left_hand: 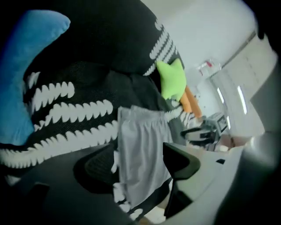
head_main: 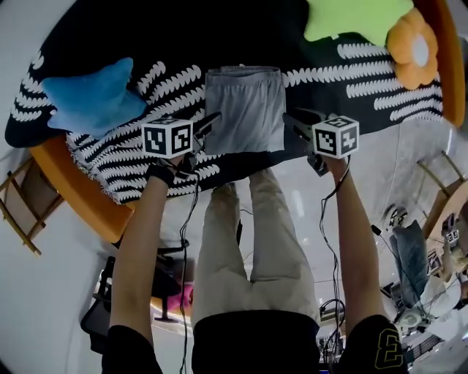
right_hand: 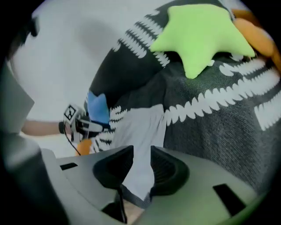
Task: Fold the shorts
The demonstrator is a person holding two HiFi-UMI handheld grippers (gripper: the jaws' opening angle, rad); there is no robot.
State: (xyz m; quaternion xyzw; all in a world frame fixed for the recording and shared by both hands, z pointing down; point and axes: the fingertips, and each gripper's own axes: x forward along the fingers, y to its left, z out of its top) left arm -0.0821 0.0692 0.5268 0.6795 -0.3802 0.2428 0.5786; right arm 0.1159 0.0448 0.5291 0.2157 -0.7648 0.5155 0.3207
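Observation:
Grey shorts (head_main: 245, 109) lie folded into a narrow rectangle on a black blanket with white patterned stripes (head_main: 110, 157). My left gripper (head_main: 212, 120) hovers at the shorts' left near edge. In the left gripper view its jaws stand wide open (left_hand: 140, 165), with nothing gripped and the shorts (left_hand: 142, 140) lying beyond them. My right gripper (head_main: 291, 120) is at the shorts' right near edge. In the right gripper view its jaws (right_hand: 141, 165) stand a little apart; the hemmed corner of the shorts (right_hand: 140, 145) shows in the gap, and the pads do not press on it.
A blue star pillow (head_main: 91, 98) lies left of the shorts, a green star pillow (head_main: 355, 18) and an orange flower pillow (head_main: 413, 47) at the far right. The blanket covers an orange cushion edge (head_main: 66, 182). The person's legs (head_main: 248, 241) stand close against the near edge.

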